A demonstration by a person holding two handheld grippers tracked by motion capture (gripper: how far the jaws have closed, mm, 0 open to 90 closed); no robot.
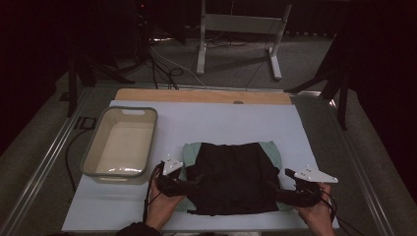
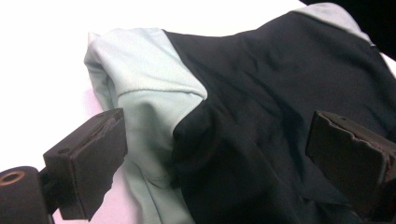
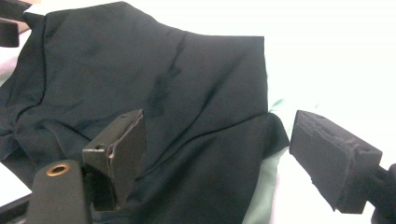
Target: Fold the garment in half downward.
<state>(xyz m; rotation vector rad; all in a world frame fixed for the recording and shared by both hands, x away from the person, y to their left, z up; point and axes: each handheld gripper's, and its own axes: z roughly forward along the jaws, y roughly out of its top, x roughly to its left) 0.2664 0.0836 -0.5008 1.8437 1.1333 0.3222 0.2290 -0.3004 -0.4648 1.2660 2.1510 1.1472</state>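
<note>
Both sets of jaws stand wide apart, holding nothing. The left gripper point(image 2: 212, 158) straddles the near left corner of the garment point(image 1: 230, 176), where pale green cloth meets black; the right gripper point(image 3: 217, 154) does the same at the near right corner. The garment lies partly folded, near the front middle of the table point(image 1: 206, 120), with the bin point(image 1: 91, 152) just to its left. This looks like the reach before a grasp. Next, I'd guess, both must close on the near edge together, catching every layer, then lift evenly for the fold.
</note>
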